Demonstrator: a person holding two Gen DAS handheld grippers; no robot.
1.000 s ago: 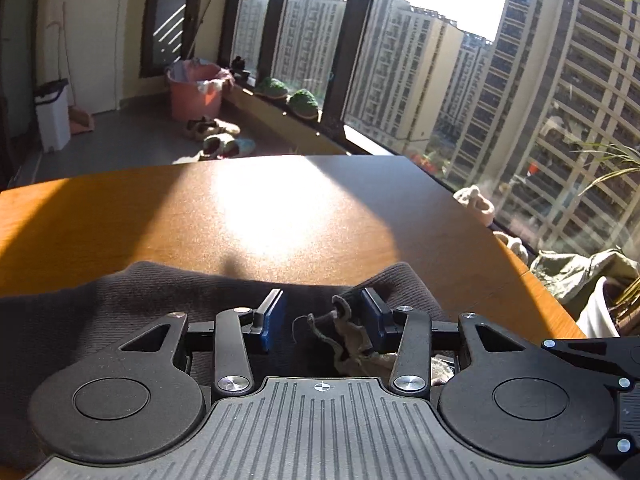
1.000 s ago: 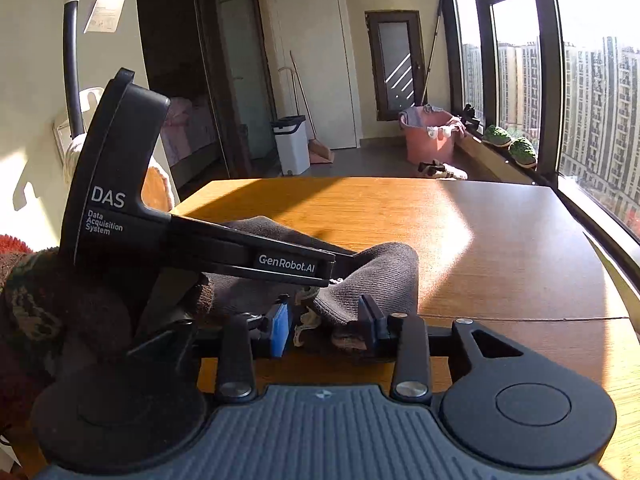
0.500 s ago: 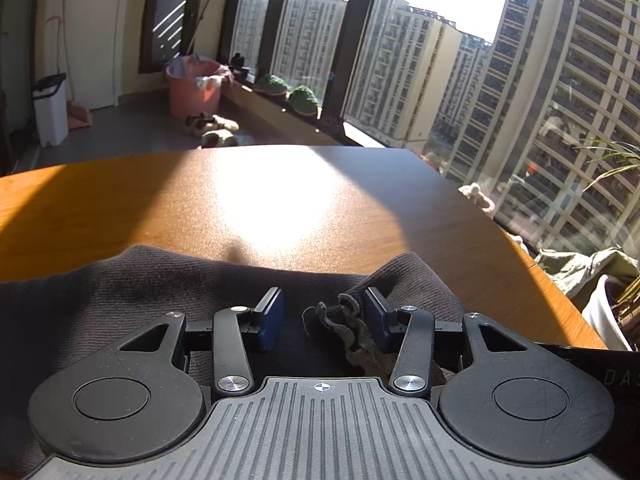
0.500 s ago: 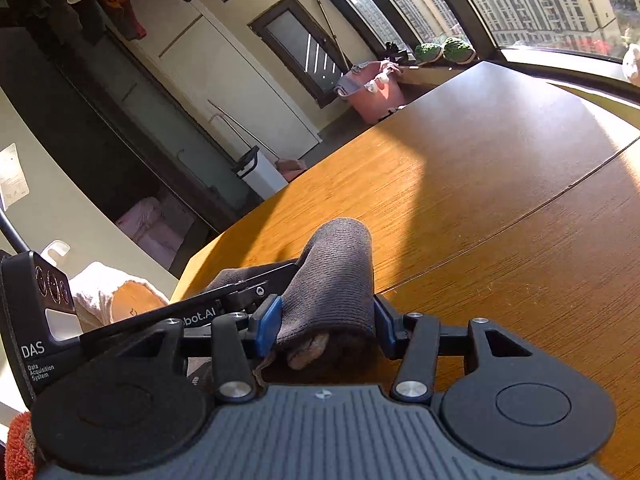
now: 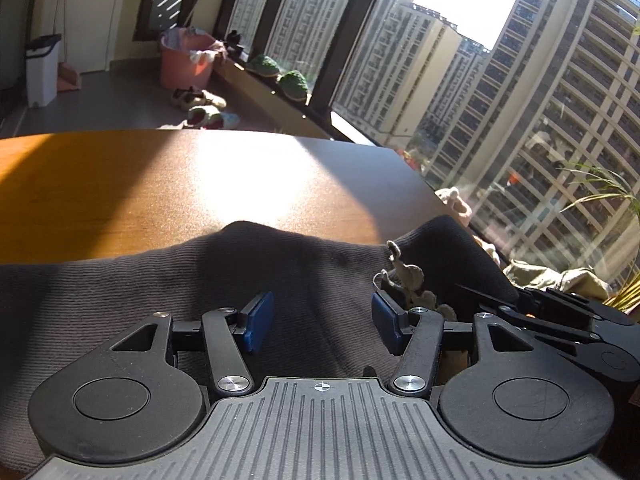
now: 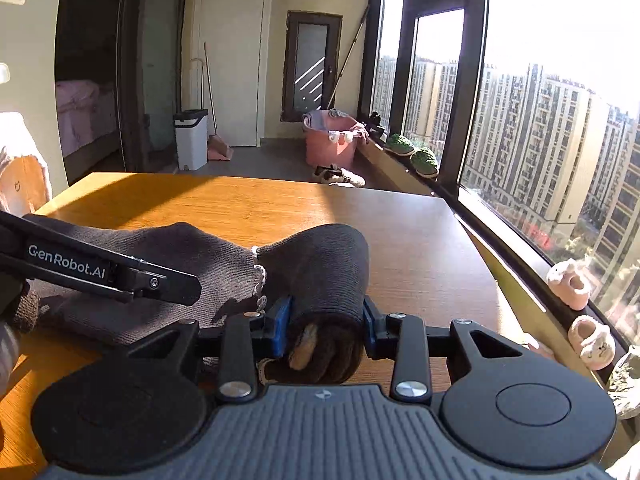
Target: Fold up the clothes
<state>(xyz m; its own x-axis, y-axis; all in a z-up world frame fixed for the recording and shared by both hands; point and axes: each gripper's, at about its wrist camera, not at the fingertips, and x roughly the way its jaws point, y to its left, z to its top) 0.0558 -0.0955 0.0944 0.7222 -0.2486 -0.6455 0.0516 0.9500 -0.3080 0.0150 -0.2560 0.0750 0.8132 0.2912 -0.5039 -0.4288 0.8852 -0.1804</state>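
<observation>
Your left gripper (image 5: 322, 316) sits low over a dark grey ribbed knit garment (image 5: 168, 280) spread on the wooden table (image 5: 120, 184). Its jaws have just been opening — the blue pads (image 5: 258, 316) now stand apart with the knit lying between them, neither pad pressing on it. Just beside the right-hand pad a frayed, paler scrap of trim (image 5: 408, 276) sticks up from the cloth. At the right edge the black body of your other gripper (image 5: 560, 320) reaches in against a raised fold of the garment. Sunlight glares off the tabletop ahead — beyond it stand a pink bucket (image 5: 186, 58), slippers on the floor (image 5: 200, 106) and high-rise blocks through the window (image 5: 520, 100).
</observation>
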